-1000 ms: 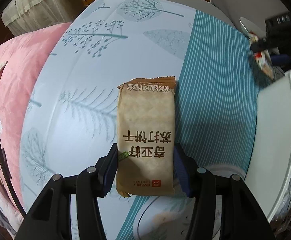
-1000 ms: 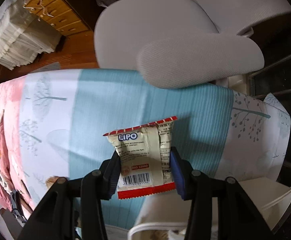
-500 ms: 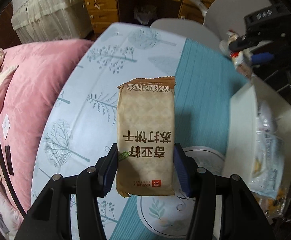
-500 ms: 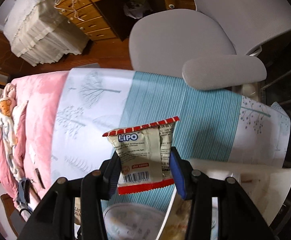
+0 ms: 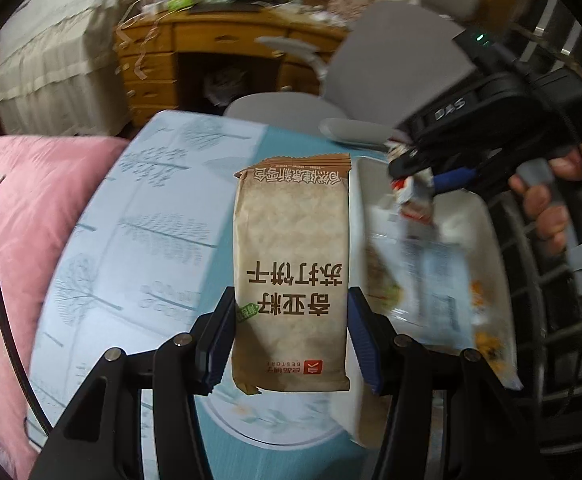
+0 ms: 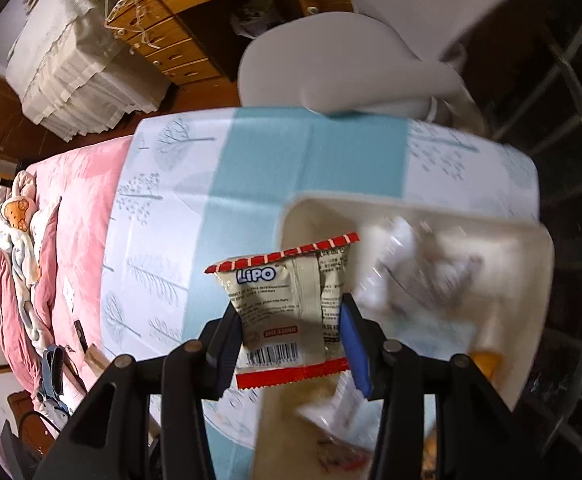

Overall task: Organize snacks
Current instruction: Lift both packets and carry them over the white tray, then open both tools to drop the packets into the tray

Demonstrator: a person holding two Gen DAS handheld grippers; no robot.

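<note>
Brown cracker packet (image 5: 291, 276) clamped in left gripper (image 5: 291, 344); right gripper (image 6: 291, 340) clamps Lipo biscuit packet (image 6: 287, 312) above white bin (image 6: 411, 210).

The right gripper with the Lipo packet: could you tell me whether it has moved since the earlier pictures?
Yes. The right gripper, shut on the Lipo packet, has risen and shifted right: the white bin, earlier at the frame's bottom edge, now lies beneath it.
</note>
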